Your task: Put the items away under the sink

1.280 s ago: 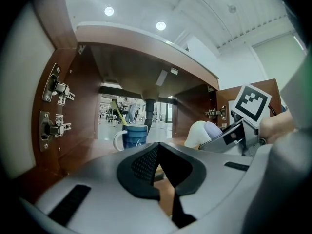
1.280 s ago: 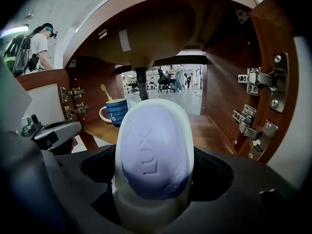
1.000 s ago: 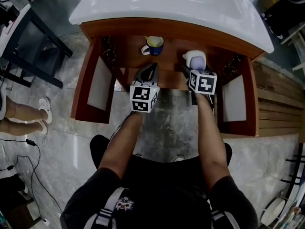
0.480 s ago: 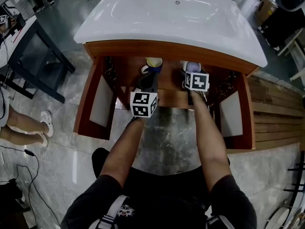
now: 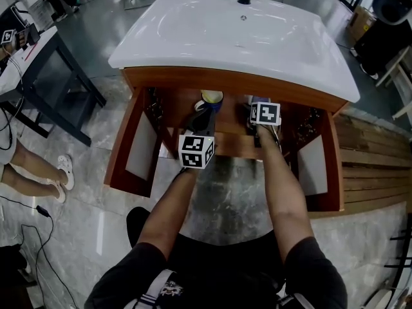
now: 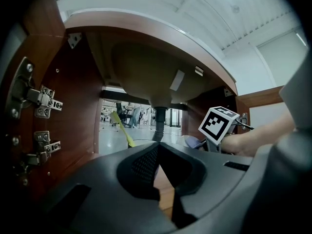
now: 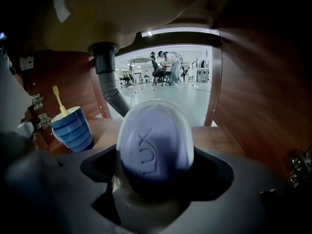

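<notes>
My right gripper (image 7: pixel 155 165) is clamped on the soap (image 7: pixel 153 140), a lavender bar standing on end between the jaws. There's a pale dish (image 7: pixel 146 207) under it, as far as I can make out. My left gripper (image 6: pixel 157 149) has its jaws pressed together at the tips with nothing between them, parked at the cabinet mouth beside my right forearm.

Both grippers are in under the sink (image 5: pixel 232 31), and the cabinet doors (image 5: pixel 138 148) are swung wide open. Ahead of the soap is the wooden shelf (image 7: pixel 217 136). To its left and a bit deeper in stands the blue striped cup (image 7: pixel 73 128) with a yellow toothbrush (image 7: pixel 59 100) in it, clear of the soap. The grey drain pipe (image 7: pixel 109 82) comes down behind, between the cup and the soap.

So I'd say this is the set-down of the soap: the cup looks put away and the soap is the one in hand. I can't tell from here whether its base touches the wood yet.

Next I'd lower it until it sits flat on the bare patch to the right of the cup. Then I'd part the right jaws gently so the bar doesn't tip, and draw straight back out. The pipe and the cup are what I'd steer clear of, and the left gripper has nothing to do.
</notes>
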